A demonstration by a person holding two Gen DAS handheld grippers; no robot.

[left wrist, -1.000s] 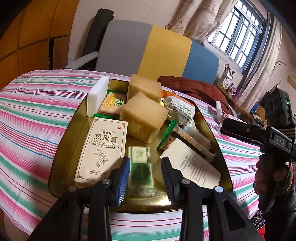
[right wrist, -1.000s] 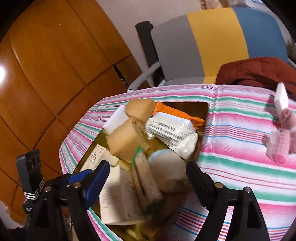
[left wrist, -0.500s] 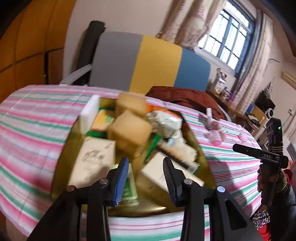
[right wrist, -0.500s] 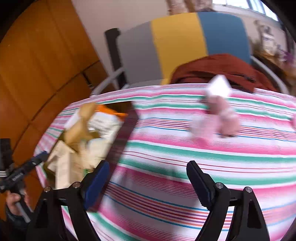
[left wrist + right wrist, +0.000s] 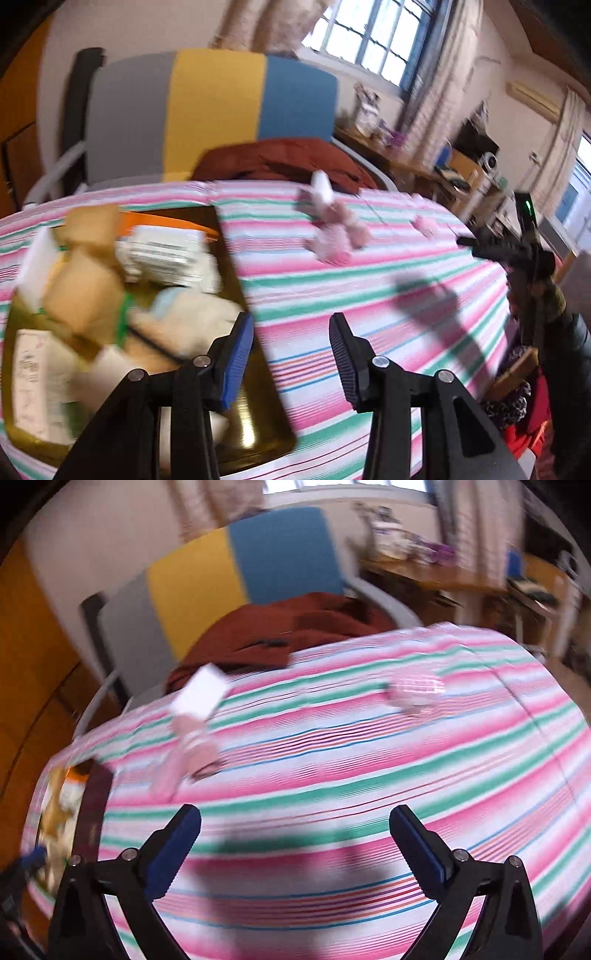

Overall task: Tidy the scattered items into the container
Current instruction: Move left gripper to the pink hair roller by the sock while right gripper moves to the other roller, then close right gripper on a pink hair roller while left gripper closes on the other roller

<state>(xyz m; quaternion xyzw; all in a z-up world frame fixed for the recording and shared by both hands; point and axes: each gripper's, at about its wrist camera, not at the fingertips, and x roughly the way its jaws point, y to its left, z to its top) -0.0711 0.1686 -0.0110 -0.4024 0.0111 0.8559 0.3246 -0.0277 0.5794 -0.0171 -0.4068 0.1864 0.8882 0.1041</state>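
Striped pink-and-green tablecloth [image 5: 369,280]. Left view: left gripper [image 5: 291,354], jaws just opening, empty, beside gold rectangular tray [image 5: 236,280]; pink fuzzy rollers [image 5: 336,236] beyond tray. Right view: right gripper [image 5: 295,845], jaws just widened, empty; centre them over rollers [image 5: 192,753] before closing.

The tabletop [image 5: 332,775] wears a cloth striped pink, white and green, with thin blue and red lines; the container [image 5: 229,258] is dark olive-gold and glossy; in it lie tan sponge blocks [image 5: 85,295], a white printed packet [image 5: 162,254] and an orange strip [image 5: 166,221]; loose pink curlers [image 5: 336,236] lie on the stripes; the chair back [image 5: 214,110] runs grey, yellow, blue; a rust-red garment [image 5: 295,627] lies on it; each black hand-held gripper [image 5: 295,845] has blue pads.
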